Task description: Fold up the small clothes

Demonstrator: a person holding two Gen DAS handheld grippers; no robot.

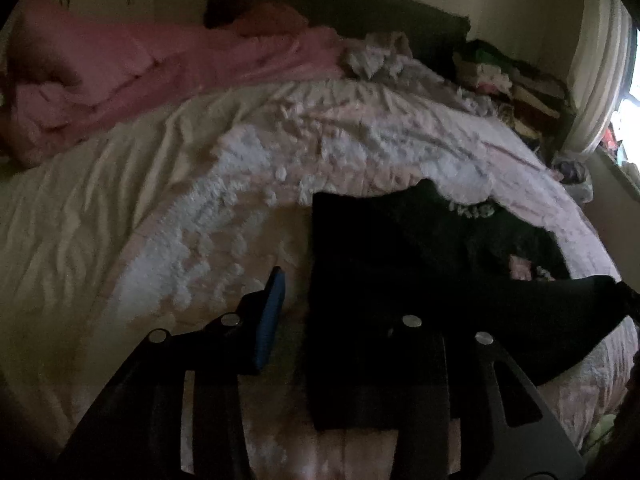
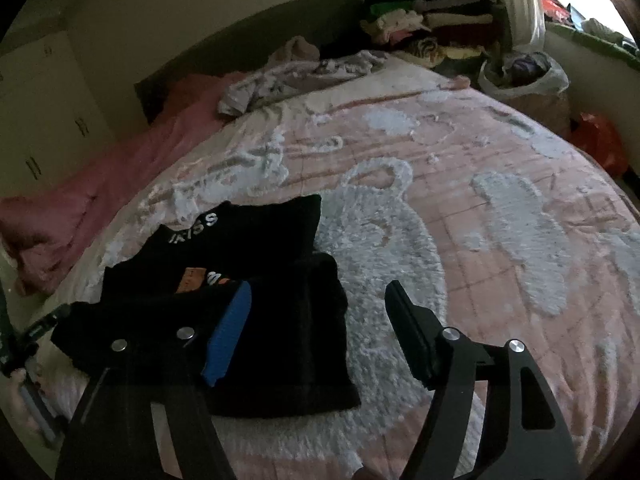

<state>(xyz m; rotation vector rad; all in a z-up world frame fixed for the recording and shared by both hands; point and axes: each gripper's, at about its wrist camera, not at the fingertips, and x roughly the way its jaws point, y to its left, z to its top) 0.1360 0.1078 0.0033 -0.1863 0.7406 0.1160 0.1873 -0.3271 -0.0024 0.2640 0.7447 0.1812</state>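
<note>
Left wrist view, from the left edge across: a pink sheet lies bunched along the far side of the bed, with a dark headboard behind it. Next comes the pink and white bedspread, rumpled and tufted. Low in the middle, the left gripper has its blue-padded finger standing clear over the bedspread, while the other finger is lost behind a hanging fold of the black shirt. The jaws look parted, but with that finger covered I cannot tell whether anything is pinched. The shirt spreads on to the right, its white lettering up near the far edge. Further right, a pile of folded clothes sits at the bed's far corner, and a pale curtain hangs beside a bright window.

Right wrist view, again from the left: white cupboards stand against the wall, then the pink sheet. The black shirt lies on the near left part of the bedspread, partly folded, lettering facing up. The right gripper is spread wide with nothing in its grasp; its blue finger hovers over the shirt and its dark finger over bare bedspread just right of the shirt's edge. A grey patterned garment lies crumpled near the headboard, the clothes pile beyond it, and a white bag stands at the far right corner.
</note>
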